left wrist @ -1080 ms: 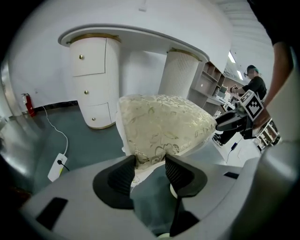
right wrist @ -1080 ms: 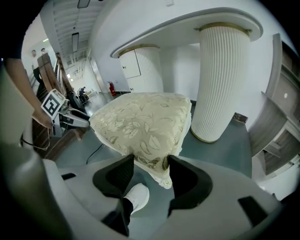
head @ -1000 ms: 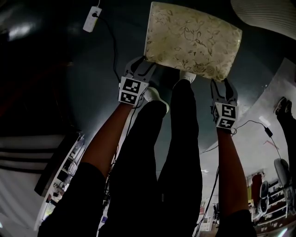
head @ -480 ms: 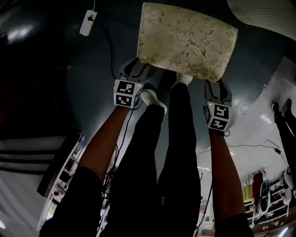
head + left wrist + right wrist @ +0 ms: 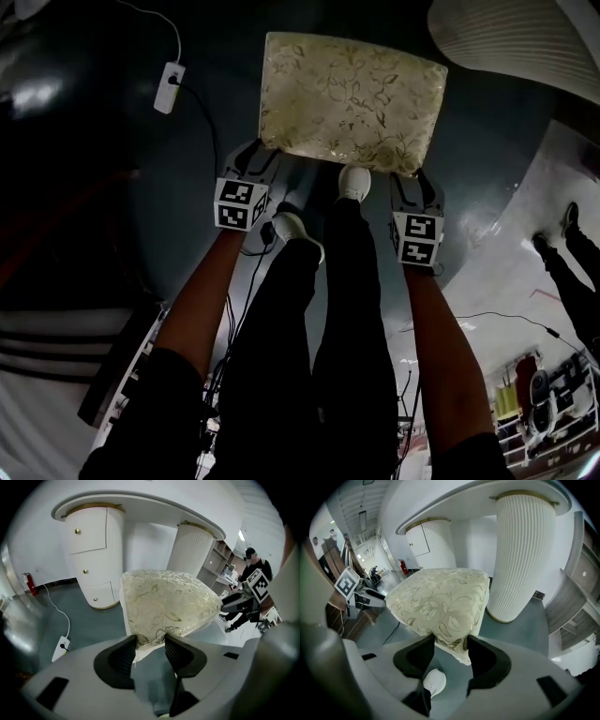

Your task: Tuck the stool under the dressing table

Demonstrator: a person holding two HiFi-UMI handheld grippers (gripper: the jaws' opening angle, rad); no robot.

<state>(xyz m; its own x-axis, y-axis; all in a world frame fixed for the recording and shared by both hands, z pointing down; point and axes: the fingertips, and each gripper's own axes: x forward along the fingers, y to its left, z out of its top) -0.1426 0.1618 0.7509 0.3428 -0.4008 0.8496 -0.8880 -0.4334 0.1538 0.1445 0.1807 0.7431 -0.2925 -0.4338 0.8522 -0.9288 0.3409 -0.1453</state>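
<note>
The stool [image 5: 352, 101] has a cream cushion with a gold leaf pattern and stands on the dark floor ahead of my feet. My left gripper [image 5: 255, 159] is shut on the cushion's near left corner [image 5: 150, 637]. My right gripper [image 5: 415, 186] is shut on the near right corner [image 5: 452, 641]. The white dressing table [image 5: 140, 506] rises just beyond the stool, with a drawer pedestal [image 5: 93, 559] on the left and a fluted pedestal [image 5: 520, 555] on the right. Its curved top edge [image 5: 506, 42] shows at upper right in the head view.
A white power strip [image 5: 170, 87] with its cable lies on the floor left of the stool. My white shoes [image 5: 353, 182] stand right behind the stool. Another person [image 5: 562, 253] stands at the right edge. Shelving [image 5: 581, 606] sits to the right of the table.
The stool has slid forward toward the dressing table, and both grippers have moved with it, still holding the cushion's near corners. My feet have stepped forward.
</note>
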